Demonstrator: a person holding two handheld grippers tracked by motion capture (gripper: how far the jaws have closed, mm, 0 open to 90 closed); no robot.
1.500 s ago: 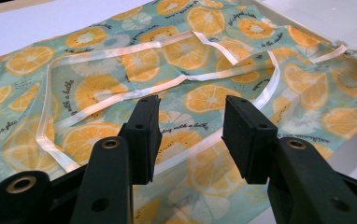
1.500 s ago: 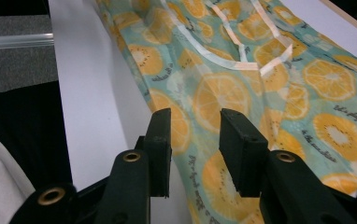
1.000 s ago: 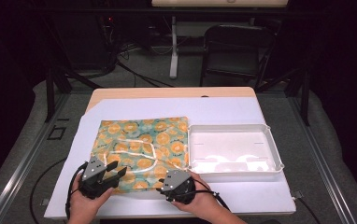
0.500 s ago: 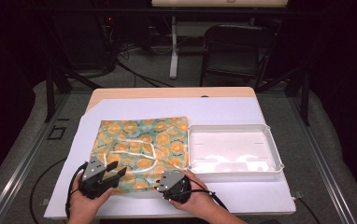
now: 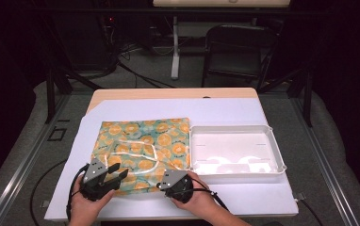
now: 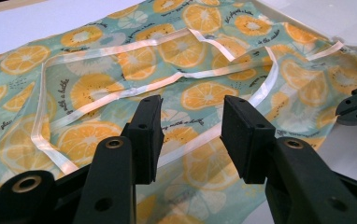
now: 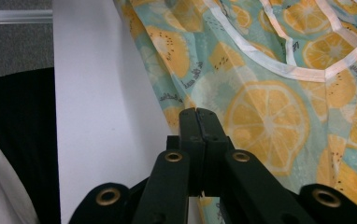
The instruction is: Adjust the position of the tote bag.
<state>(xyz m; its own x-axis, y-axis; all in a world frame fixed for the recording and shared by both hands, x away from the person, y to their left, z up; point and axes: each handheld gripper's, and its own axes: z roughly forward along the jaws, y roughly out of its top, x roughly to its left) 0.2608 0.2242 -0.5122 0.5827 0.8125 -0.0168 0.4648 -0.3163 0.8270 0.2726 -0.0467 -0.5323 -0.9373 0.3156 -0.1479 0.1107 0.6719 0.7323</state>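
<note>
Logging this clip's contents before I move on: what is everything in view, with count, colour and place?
Patterned cloth: one, teal with orange slices and white ribbon trim, flat at the table's near left.
Tray: one, white, empty, right of the cloth.
Table: one, white top.
Chair: one, dark, behind the table.
Left gripper: one, black, jaws open above the cloth's near edge.
Right gripper: one, black, jaws just closed at the cloth's near edge; whether fabric is pinched is unclear.
Hands: two, at the bottom edge.

One cloth (image 5: 143, 148), one tray (image 5: 237, 149), two grippers.
</note>
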